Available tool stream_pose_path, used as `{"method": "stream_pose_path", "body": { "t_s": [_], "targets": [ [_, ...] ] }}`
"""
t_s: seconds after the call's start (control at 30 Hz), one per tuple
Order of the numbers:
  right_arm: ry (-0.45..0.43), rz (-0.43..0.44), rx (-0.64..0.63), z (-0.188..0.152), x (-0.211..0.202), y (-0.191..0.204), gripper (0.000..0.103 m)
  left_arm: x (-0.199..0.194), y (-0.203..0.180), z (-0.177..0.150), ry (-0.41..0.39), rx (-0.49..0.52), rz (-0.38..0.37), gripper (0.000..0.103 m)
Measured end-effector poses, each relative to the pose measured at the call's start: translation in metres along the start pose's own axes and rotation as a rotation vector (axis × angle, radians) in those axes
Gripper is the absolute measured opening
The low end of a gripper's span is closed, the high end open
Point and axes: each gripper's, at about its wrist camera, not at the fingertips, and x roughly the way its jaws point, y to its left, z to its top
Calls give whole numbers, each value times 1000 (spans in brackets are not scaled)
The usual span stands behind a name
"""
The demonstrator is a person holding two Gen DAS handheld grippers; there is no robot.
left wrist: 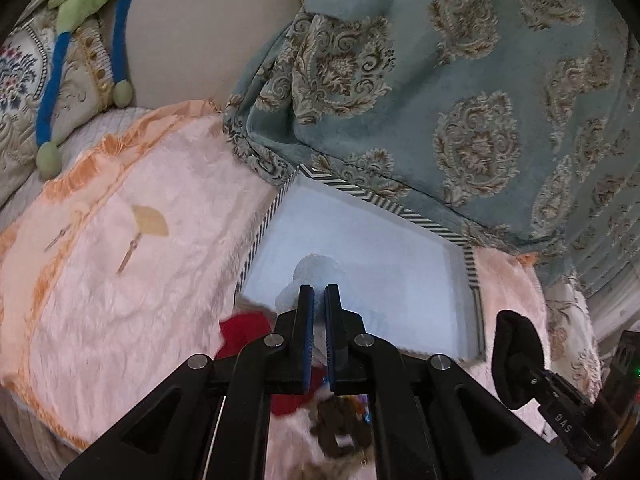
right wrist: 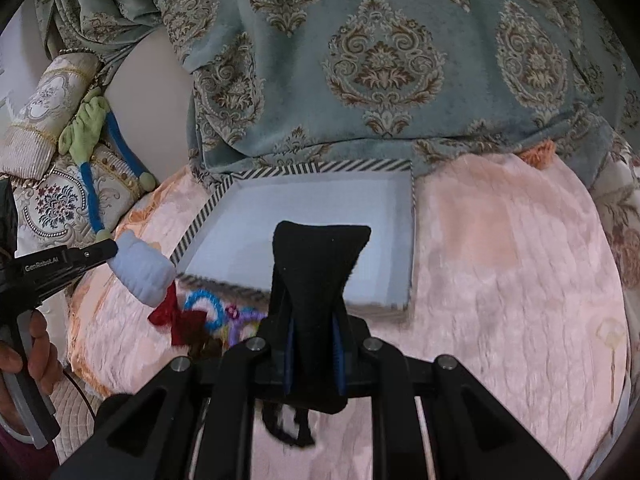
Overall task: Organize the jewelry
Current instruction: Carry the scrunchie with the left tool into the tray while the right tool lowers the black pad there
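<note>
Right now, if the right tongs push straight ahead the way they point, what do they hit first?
The right tongs, shut on a black fuzzy piece, point at the striped-rim tray. That piece would probably meet the tray's pale floor first, then the blue patterned curtain behind it; depth is unclear.

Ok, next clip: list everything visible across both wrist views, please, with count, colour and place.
tray: one, white with striped rim, on the blanket against the curtain
pale blue plush piece: one, in the left jaws, by the tray's corner
black fabric piece: one, in the right jaws, over the tray
red bow: one, on the blanket before the tray
fuzzy rings: blue and purple, beside the bow
blanket: one, pink
curtain: teal, patterned
left gripper: black
right gripper: black
</note>
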Motion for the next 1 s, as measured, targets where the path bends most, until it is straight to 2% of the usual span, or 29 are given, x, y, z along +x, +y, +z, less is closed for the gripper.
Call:
{"method": "stream_pose_path", "body": {
  "t_s": [0.33, 0.6, 0.7, 0.77, 0.83, 0.87, 1.0],
  "targets": [
    [69, -43, 26, 36, 77, -24, 15, 72, 4, 31, 54, 8, 86, 0],
    [157, -80, 58, 38, 121, -44, 16, 121, 14, 34, 109, 9, 155, 0],
    [180, -96, 61, 33, 127, -46, 21, 132, 19, 32, 141, 0, 170, 0],
    [187, -85, 67, 31, 128, -47, 34, 132, 22, 31, 138, -12, 174, 0],
    [176, -72, 72, 31, 124, -45, 44, 128, 25, 30, 134, -24, 164, 7],
    [161, -64, 76, 32, 120, -44, 49, 125, 25, 30, 134, -29, 157, 15],
    [115, -59, 84, 36, 100, -38, 57, 112, 23, 24, 141, -31, 145, 17]
  ]
}}
